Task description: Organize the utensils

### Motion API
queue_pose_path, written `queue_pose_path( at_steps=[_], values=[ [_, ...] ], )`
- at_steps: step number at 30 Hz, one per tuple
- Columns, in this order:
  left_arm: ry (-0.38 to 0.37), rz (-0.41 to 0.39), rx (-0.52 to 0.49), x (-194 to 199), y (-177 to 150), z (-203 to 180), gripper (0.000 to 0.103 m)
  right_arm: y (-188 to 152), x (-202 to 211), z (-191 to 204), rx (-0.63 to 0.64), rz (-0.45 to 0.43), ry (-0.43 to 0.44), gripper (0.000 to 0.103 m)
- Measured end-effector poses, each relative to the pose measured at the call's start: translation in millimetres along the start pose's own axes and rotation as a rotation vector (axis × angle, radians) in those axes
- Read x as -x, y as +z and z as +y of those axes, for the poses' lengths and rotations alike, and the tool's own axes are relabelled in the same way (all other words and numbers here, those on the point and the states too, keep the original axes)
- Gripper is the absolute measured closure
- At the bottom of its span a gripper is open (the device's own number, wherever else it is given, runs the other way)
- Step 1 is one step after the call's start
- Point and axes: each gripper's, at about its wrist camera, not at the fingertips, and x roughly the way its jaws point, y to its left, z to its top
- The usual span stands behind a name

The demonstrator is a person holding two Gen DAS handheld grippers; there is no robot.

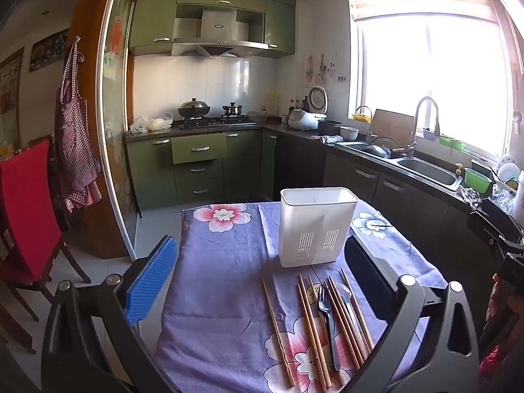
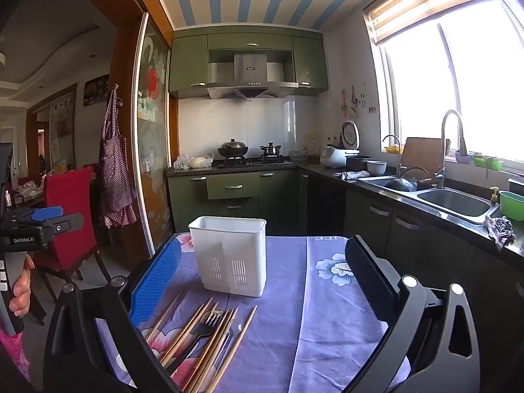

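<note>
A white slotted utensil holder [image 1: 316, 227] [image 2: 231, 255] stands upright and empty-looking on a purple flowered cloth [image 1: 226, 262] [image 2: 304, 311]. In front of it lie several wooden chopsticks [image 1: 311, 327] [image 2: 199, 337], a black plastic fork [image 1: 327, 321] [image 2: 201, 330] and a clear plastic spoon [image 1: 347, 298] in a loose bundle. My left gripper [image 1: 262, 278] hovers above the utensils, open, with nothing between its fingers. My right gripper [image 2: 262, 294] is open too, to the right of the bundle and above the cloth. The left gripper [image 2: 49, 219] also shows at the right wrist view's left edge, held by a hand.
A red chair [image 1: 29, 209] [image 2: 70, 216] stands left of the table. Green cabinets, a stove with pots [image 1: 209, 114] and a double sink [image 1: 422, 167] [image 2: 455, 201] run along the back and right walls. A green basin [image 2: 512, 204] sits by the sink.
</note>
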Motion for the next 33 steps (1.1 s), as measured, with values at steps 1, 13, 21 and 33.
queue_pose_path(
  at_steps=[1,13,21,33],
  values=[
    [0.001,0.005,-0.003,-0.2,0.0,-0.2,0.006,0.2,-0.5,-0.1,0.000,0.000,0.000,0.004],
    [-0.003,0.006,0.005,-0.2,0.0,-0.2,0.006,0.0,2.1,-0.3,0.001,-0.014,0.001,0.004],
    [-0.003,0.005,0.008,-0.1,0.0,0.3,0.006,-1.6,1.1,-3.7,-0.002,-0.014,-0.010,0.004],
    [-0.010,0.015,0.015,-5.0,-6.8,-2.8,0.006,-1.4,-1.1,-1.9,-0.003,-0.014,-0.084,0.004]
  ],
)
